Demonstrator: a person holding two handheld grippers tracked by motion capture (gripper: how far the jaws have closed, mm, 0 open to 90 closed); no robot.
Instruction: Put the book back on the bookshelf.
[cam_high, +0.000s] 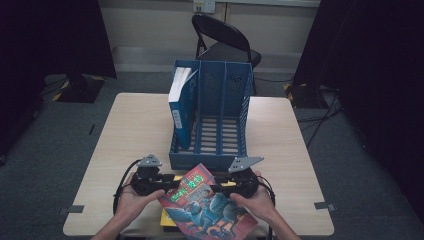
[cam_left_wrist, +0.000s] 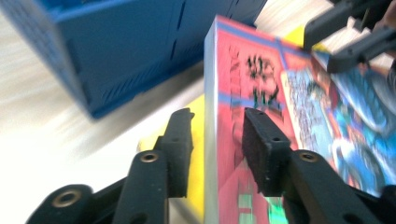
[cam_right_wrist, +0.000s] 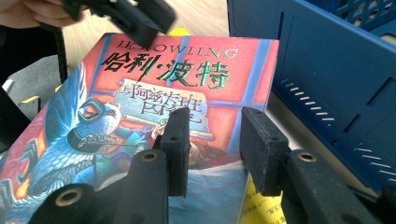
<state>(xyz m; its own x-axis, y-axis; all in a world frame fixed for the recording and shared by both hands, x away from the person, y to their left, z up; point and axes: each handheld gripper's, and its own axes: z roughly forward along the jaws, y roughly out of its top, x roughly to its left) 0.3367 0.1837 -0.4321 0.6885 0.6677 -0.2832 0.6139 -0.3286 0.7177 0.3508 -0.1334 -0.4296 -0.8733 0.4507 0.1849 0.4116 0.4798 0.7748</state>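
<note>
Glossy red-and-blue paperback (cam_high: 207, 205), flat rectangular, tilted at the near edge of the pale wood-grain table (cam_high: 135, 130), at 6 o'clock from the blue slotted plastic file rack (cam_high: 220, 120). Lying partly over a yellow book (cam_high: 167, 217) peeking out at 7 o'clock beneath it. Cover printed with green foil lettering and a blue-feathered creature.

Left gripper (cam_high: 167, 182) at the paperback's 9 o'clock edge: matte black jaws part open, straddling the spine edge in the left gripper view, one rubbery block pad (cam_left_wrist: 261, 149) over the cover, the other (cam_left_wrist: 180, 149) under it against the yellow; gap visible on both sides, no pressing.

Right gripper (cam_high: 220, 189) at the 3 o'clock edge: jaws likewise part open, pads (cam_right_wrist: 177, 149) hovering over the cover's corner, nothing clamped. Grey three-cornered plates atop both.

Rack ribbed and perforated, three compartments; blue-spined book with white pages (cam_high: 181, 102) leaning upright in the leftmost. Black folding chair (cam_high: 225, 40) at 12 o'clock beyond the table.
</note>
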